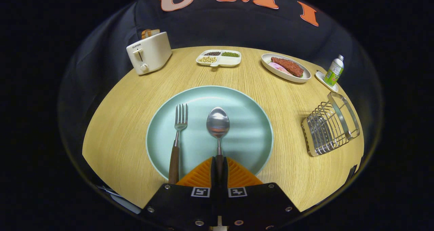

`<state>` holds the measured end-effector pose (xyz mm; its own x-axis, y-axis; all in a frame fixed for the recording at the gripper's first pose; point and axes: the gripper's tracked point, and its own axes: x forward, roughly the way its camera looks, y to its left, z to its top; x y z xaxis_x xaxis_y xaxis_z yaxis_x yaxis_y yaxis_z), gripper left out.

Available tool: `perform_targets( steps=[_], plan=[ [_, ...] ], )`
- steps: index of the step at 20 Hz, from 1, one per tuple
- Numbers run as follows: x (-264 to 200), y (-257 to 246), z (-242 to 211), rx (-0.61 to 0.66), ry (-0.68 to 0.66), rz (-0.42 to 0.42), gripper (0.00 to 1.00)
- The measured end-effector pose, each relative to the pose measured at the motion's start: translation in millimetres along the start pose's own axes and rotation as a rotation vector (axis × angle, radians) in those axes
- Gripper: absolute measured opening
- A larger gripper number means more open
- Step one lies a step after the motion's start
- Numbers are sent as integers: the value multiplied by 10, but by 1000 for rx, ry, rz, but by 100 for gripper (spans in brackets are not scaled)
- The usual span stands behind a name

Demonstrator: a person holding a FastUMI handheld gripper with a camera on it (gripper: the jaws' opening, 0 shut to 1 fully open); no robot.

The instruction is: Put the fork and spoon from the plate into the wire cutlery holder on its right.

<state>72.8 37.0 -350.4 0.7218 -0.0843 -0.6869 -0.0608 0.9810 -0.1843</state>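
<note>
A pale green plate (244, 129) lies on the wooden table just ahead of my fingers. On it lie a fork (179, 136) with a brown wooden handle, left of my fingers, and a steel spoon (218, 124) pointing away from me. My gripper (219, 165) is shut on the spoon's wooden handle, with both fingers pressed against it over the plate's near rim. The wire cutlery holder (330, 126) stands on the table to the right of the plate, well apart from my fingers.
A cream toaster (149, 53) with bread stands at the back left. A divided white dish (218, 58) of beans sits at the back middle, an oval dish (286, 68) with meat to its right. A green bottle (334, 71) on a coaster stands beyond the holder.
</note>
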Motion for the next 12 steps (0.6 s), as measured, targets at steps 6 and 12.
perform_targets(
  steps=[6,12],
  plan=[
    [-433,-87,287,-4,-27,53,5],
    [-1021,-673,600,-25,14,66,5]
  ],
)
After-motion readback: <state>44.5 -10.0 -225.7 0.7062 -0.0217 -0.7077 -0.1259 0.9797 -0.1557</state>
